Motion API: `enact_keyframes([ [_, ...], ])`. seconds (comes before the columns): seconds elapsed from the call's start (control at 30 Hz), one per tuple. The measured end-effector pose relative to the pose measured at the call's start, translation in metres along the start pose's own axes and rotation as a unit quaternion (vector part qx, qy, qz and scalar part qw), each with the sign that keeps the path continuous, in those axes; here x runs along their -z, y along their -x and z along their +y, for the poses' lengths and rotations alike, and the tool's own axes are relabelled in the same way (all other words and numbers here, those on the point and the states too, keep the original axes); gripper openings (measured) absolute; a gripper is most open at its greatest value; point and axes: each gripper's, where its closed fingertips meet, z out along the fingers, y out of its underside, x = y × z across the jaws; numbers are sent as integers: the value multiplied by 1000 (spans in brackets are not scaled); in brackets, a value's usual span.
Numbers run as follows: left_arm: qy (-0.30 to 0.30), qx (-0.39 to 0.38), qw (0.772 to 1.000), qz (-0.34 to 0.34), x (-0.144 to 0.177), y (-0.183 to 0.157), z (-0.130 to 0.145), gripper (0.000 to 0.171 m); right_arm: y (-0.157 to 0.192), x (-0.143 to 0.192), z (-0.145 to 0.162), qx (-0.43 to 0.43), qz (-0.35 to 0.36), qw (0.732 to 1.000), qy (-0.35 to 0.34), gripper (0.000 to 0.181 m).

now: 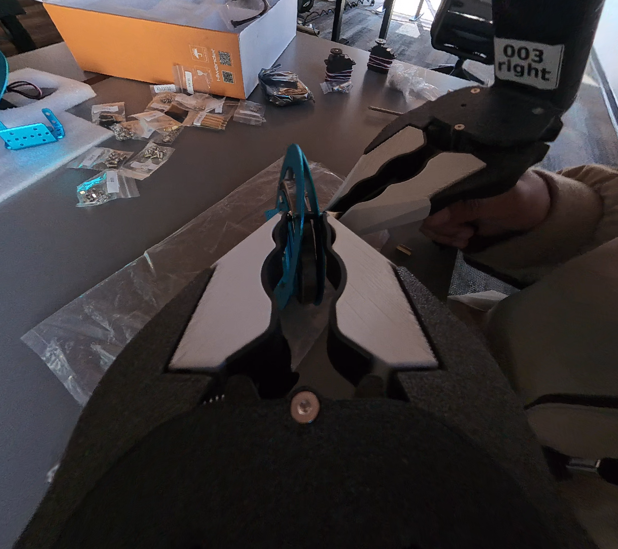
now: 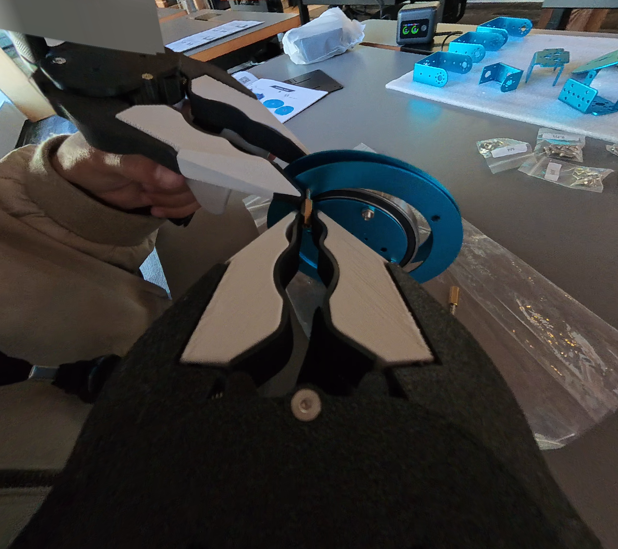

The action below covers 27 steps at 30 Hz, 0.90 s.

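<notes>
- The left gripper [image 1: 302, 215] was closed down on the blue disc assembly [image 1: 296, 178]. Its jaws stood only as far apart as the stacked plates between them.
- The assembly was held on edge above a clear plastic sheet [image 1: 133, 298] on the grey table [image 1: 301, 131]. Whether its lower rim touched the sheet could not be told.
- In the right wrist view the assembly showed a blue outer ring around a blue inner plate, with a silver stud on that plate.
- The right gripper [image 2: 306, 215] was almost fully closed, pinching a small brass standoff [image 2: 306, 210] at its fingertips.
- The standoff stood upright, threaded end uppermost, against the face of the assembly near its rim and just beside the left gripper's tip.
- A second brass standoff [image 2: 453, 293] lay loose on the sheet, apart from both grippers.
- Bags of screws [image 1: 150, 158], an orange box [image 1: 150, 48] and two servos [image 1: 339, 64] lay farther back. Blue brackets [image 2: 441, 68] sat on white foam.
</notes>
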Motion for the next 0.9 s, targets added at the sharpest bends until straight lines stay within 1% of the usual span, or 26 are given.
enact_keyframes([
  [0.07, 3, -3, 1000, 1, -1, 0, 0, 16, 1, 1, 1, 7, -7, 1000, 9, 4],
  [0.13, 2, 6, 1000, 5, -2, 0, -1, 16, -1, 2, 1, 29, 6, 999, 22, 4],
  [0.2, 4, 10, 1000, 2, -3, 1, -2, 16, -6, 4, -1, 79, 49, 995, 36, 5],
  [0.27, 6, 16, 1000, 1, -3, 2, -2, 16, -10, 6, 0, 142, 101, 983, 55, 8],
  [0.3, 6, 20, 1000, 2, -3, 2, -2, 16, -11, 6, 1, 169, 118, 976, 66, 6],
  [0.37, 6, 20, 1000, 4, -3, 2, -2, 16, -12, 6, 2, 200, 139, 966, 82, 5],
  [0.43, 7, 14, 1000, 5, -2, 2, -2, 15, -11, 6, 2, 193, 132, 968, 91, 4],
  [0.5, 3, 11, 1000, 6, -1, 2, -2, 15, -8, 5, 3, 130, 92, 983, 89, 3],
  [0.57, -3, 7, 1000, 6, 0, 1, -4, 16, -3, 5, 2, 36, 34, 996, 75, 3],
  [0.63, -3, 3, 1000, 6, 1, 1, -4, 15, 3, 4, 3, -70, -25, 995, 63, 3],
  [0.73, -4, -4, 1000, 8, 2, -1, -4, 14, 10, 5, 4, -190, -114, 973, 57, 2],
  [0.8, -6, -3, 1000, 13, 2, -3, -4, 14, 15, 7, 4, -271, -172, 945, 59, 3],
  [0.87, -7, -1, 1000, 14, 1, -3, -4, 14, 17, 8, 2, -331, -206, 920, 52, 4],
  [0.9, -6, 1, 1000, 14, 1, -2, -4, 14, 17, 8, 2, -336, -208, 918, 47, 4],
])
